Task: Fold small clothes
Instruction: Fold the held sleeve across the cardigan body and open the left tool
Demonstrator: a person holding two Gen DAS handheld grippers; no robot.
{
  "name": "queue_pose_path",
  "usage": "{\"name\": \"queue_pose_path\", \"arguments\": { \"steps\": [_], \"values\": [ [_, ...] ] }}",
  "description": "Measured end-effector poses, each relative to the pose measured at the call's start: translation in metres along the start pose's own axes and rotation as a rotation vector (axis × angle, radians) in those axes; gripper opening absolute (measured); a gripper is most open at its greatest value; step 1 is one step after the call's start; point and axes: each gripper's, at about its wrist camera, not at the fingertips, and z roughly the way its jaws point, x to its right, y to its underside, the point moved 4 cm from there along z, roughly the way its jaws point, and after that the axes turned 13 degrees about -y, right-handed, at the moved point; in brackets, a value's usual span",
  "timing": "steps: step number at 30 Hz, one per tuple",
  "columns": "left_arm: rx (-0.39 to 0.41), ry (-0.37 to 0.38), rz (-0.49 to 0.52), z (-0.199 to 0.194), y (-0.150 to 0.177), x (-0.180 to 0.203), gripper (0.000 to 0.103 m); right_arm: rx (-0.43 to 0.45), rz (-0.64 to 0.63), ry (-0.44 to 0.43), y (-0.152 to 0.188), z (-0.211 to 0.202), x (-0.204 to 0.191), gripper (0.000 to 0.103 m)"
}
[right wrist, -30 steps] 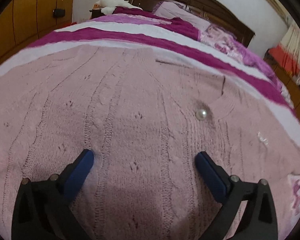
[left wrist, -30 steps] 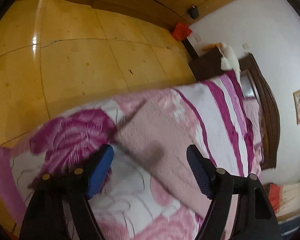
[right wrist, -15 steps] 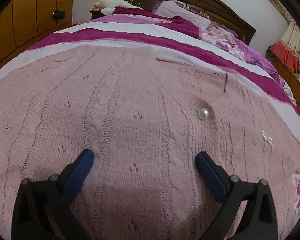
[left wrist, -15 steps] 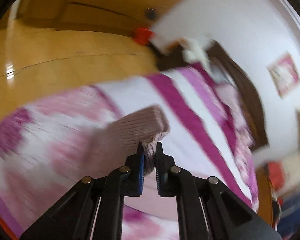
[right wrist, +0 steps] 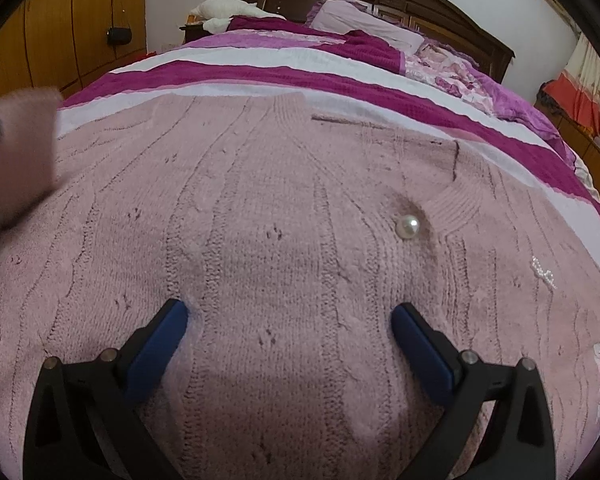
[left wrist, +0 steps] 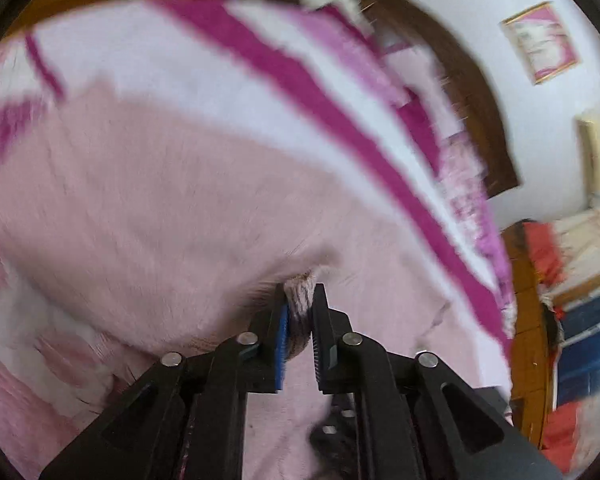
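Left claw swung sleeve over sweater.

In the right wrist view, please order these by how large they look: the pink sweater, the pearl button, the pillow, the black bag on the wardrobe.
1. pink sweater
2. pillow, though it lies farther from the camera
3. and 4. black bag and pearl button look alike; unranked.

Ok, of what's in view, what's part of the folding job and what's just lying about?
Part of the job:
- pink knitted sweater, spread on the bed
- its sleeve cuff, clamped in the left gripper
- right gripper, open over the sweater

Just lying about:
- striped bedspread
- pillow
- headboard
- framed picture
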Motion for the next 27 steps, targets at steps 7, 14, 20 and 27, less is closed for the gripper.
{"name": "queue_pose_path", "arguments": {
  "steps": [7,14,20,27],
  "values": [
    [-0.111,0.203,-0.061,0.017,0.021,-0.003,0.027,0.009,0.009,0.008,-0.001,0.001,0.001,0.103],
    [0.161,0.197,-0.067,-0.050,0.014,-0.053,0.041,0.054,0.047,-0.125,-0.001,-0.018,0.004,0.078],
    [0.161,0.034,-0.069,-0.039,0.002,-0.055,0.041,0.155,0.073,-0.450,-0.028,-0.058,-0.030,0.029],
    [0.219,-0.027,0.024,-0.043,-0.014,-0.018,0.038,-0.048,0.099,-0.308,-0.044,0.006,-0.078,0.059]
  ]
}}
